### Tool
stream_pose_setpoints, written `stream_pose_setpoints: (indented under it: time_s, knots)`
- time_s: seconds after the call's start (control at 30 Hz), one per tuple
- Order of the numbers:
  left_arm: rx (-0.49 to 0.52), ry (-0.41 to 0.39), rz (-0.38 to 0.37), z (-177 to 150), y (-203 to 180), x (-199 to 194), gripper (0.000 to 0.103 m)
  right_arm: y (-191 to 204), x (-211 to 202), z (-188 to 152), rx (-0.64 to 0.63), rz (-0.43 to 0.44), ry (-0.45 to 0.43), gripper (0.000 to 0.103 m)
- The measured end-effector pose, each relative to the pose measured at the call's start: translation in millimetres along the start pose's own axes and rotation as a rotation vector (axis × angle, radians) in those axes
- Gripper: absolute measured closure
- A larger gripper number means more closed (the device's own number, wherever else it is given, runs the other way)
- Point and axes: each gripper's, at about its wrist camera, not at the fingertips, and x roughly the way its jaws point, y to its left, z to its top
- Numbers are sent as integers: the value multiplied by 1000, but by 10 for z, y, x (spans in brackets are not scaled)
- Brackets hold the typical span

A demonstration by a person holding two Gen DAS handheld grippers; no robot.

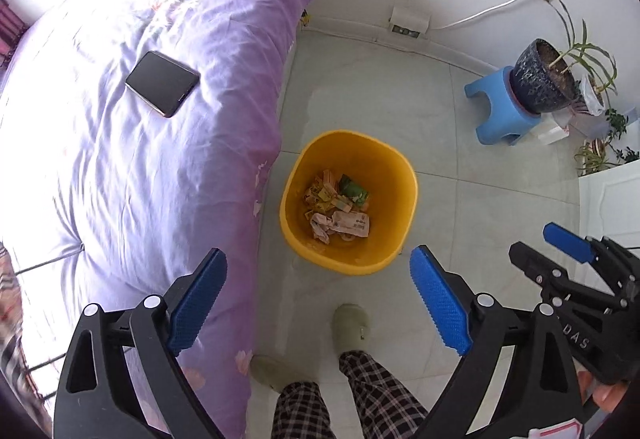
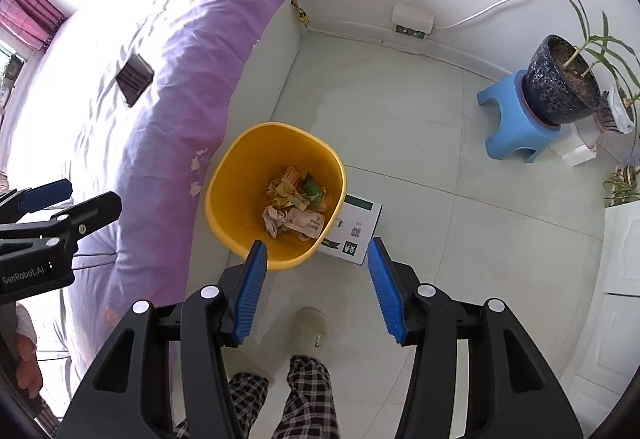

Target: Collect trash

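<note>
A yellow trash bin (image 1: 394, 175) stands on the tiled floor beside the bed and holds several crumpled wrappers (image 1: 338, 205). It also shows in the right wrist view (image 2: 232, 175), with the wrappers (image 2: 294, 205) inside. A white and green carton (image 2: 356, 229) lies on the floor behind the bin, touching it. My left gripper (image 1: 318, 301) is open and empty, held above the floor in front of the bin. My right gripper (image 2: 316, 289) is open and empty, just in front of the bin. The right gripper (image 1: 556, 247) shows at the right of the left wrist view.
A bed with a purple duvet (image 1: 132, 159) fills the left, with a black phone (image 1: 162, 83) on it. A blue stool (image 1: 502, 115) carries a dark plant pot (image 1: 540, 79) at the right. White cabinet doors (image 2: 624, 279) stand far right. The person's slippered foot (image 1: 352, 325) is below.
</note>
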Motion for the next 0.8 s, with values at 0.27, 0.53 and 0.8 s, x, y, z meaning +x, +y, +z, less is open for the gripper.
stream_pose_setpoints:
  time_s: [0.27, 0.53, 0.8]
  knots:
    - [-13, -21, 16, -77, 8, -204, 6, 96, -222, -107, -9, 8, -14, 49]
    - [5, -29, 25, -129, -1, -298, 6, 137, -270, -156, -28, 10, -4, 49]
    - [5, -35, 35, -120, 16, -360, 6, 205, -296, -165, -59, 16, -8, 49]
